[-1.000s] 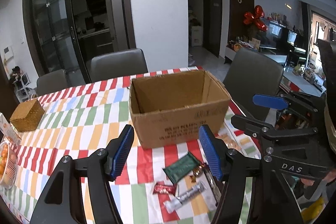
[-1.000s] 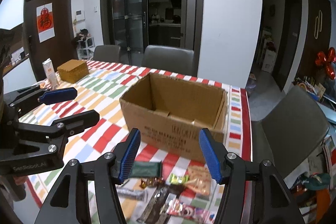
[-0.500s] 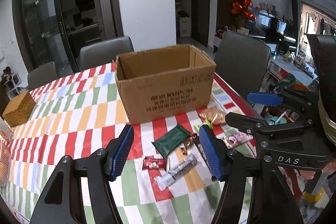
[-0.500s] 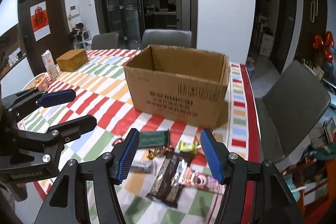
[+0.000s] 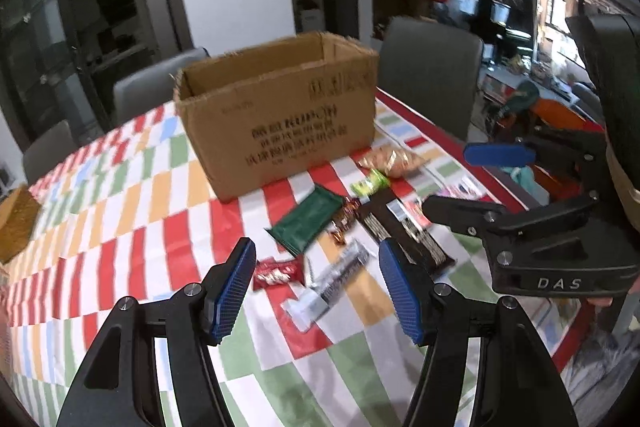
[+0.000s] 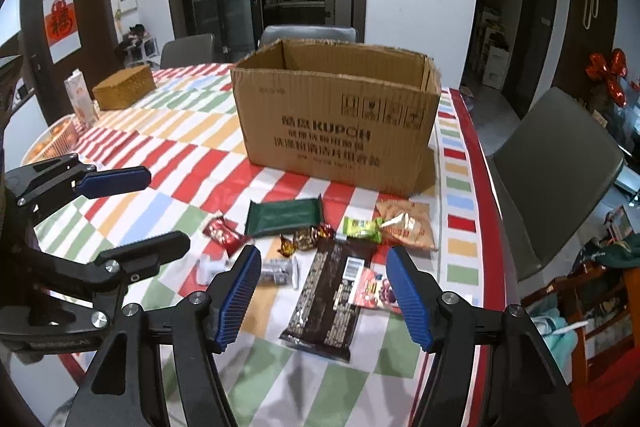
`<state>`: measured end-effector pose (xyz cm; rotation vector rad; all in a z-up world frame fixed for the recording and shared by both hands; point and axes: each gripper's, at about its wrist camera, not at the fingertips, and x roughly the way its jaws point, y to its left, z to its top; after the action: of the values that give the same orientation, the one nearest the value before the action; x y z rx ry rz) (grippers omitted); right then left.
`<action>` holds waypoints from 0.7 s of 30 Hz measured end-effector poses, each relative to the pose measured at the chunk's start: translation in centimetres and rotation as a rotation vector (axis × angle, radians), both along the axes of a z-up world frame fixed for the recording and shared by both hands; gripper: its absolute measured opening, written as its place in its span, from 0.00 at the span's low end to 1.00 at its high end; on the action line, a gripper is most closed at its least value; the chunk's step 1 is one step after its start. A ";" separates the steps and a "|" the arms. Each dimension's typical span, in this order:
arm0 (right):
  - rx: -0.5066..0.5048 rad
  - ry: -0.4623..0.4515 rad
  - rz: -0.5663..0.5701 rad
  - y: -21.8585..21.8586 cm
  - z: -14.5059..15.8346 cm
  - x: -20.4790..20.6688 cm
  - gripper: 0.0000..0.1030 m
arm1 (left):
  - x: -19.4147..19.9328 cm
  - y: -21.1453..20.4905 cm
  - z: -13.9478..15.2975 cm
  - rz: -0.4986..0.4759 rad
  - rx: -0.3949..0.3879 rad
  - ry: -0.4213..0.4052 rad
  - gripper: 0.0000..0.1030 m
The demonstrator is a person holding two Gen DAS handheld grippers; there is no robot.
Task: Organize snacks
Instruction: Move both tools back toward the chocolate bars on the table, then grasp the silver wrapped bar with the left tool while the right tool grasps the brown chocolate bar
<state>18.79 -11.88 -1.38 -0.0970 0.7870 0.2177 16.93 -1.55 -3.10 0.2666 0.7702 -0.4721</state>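
Left gripper [image 5: 316, 291] fingers spread, empty; right gripper [image 6: 324, 295] fingers spread, empty, side by side.

Bare tabletop [image 6: 132, 211] lies to my left of the snack cluster [image 6: 320, 227]. Ahead, the cardboard box [image 6: 336, 123] walls off the far side, its top open, just behind the green packet [image 6: 282, 217].

An open cardboard box [image 6: 340, 119] stands on the desk [image 6: 168, 131], with the snacks spread on the desk in front of it. A flat wafer packet [image 6: 285, 217] lies nearest the box, a peanut bag [image 6: 406, 223] to its right, wrapped candies [image 6: 306, 239] between them, and a long chocolate bar [image 6: 330, 301] nearer the camera. Far left on the desk sit a woven box [image 6: 124, 91] and a carton [image 6: 81, 101].
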 end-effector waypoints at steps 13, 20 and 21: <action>0.003 0.135 -0.072 0.1 -5.0 1.1 0.64 | 2.3 -0.8 -4.4 -0.177 0.081 0.102 0.57; 0.009 0.197 -0.106 -0.4 -7.1 2.0 0.64 | 3.7 -2.1 -6.5 -0.237 0.130 0.148 0.51; 0.009 0.201 -0.109 -0.4 -7.3 2.1 0.64 | 3.8 -2.3 -6.7 -0.241 0.133 0.152 0.50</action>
<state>20.89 -12.27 -8.67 -0.0238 0.9889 0.1291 20.78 -3.84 -9.80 0.4545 0.9240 -0.6753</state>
